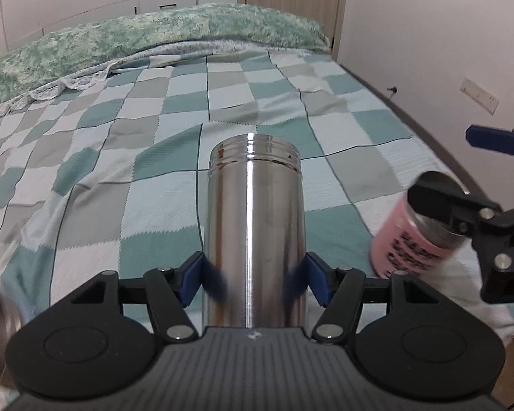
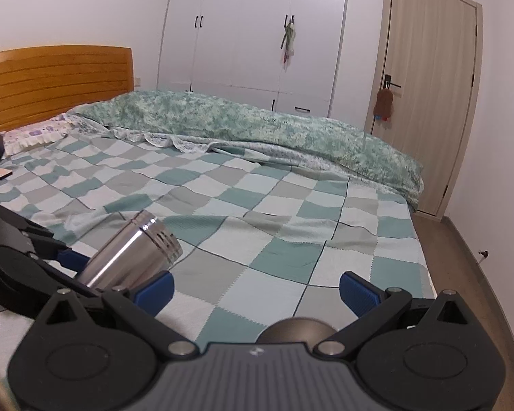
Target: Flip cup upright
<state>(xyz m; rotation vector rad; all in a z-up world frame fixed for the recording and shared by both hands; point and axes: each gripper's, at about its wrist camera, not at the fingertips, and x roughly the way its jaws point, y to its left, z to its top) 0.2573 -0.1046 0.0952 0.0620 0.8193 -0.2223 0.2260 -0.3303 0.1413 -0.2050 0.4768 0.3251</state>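
Note:
A shiny steel cup [image 1: 253, 233] lies along my left gripper [image 1: 255, 279], which is shut on its body with the blue pads on both sides; its threaded rim points away from me over the checked bed cover [image 1: 154, 137]. The same cup shows in the right wrist view [image 2: 133, 253], tilted, held by the left gripper [image 2: 114, 274]. A pink cup [image 1: 411, 236] with black lettering lies tilted at the right. My right gripper [image 2: 255, 291] is open wide; the pink cup's rounded end [image 2: 294, 330] shows low between its fingers. In the left wrist view the right gripper [image 1: 462, 174] straddles the pink cup.
A green quilt [image 2: 257, 126] is bunched along the far side of the bed. A wooden headboard [image 2: 51, 82] stands at the left, white wardrobes [image 2: 250, 27] and a door [image 2: 428, 85] behind. The bed's right edge [image 1: 428, 130] runs near the wall.

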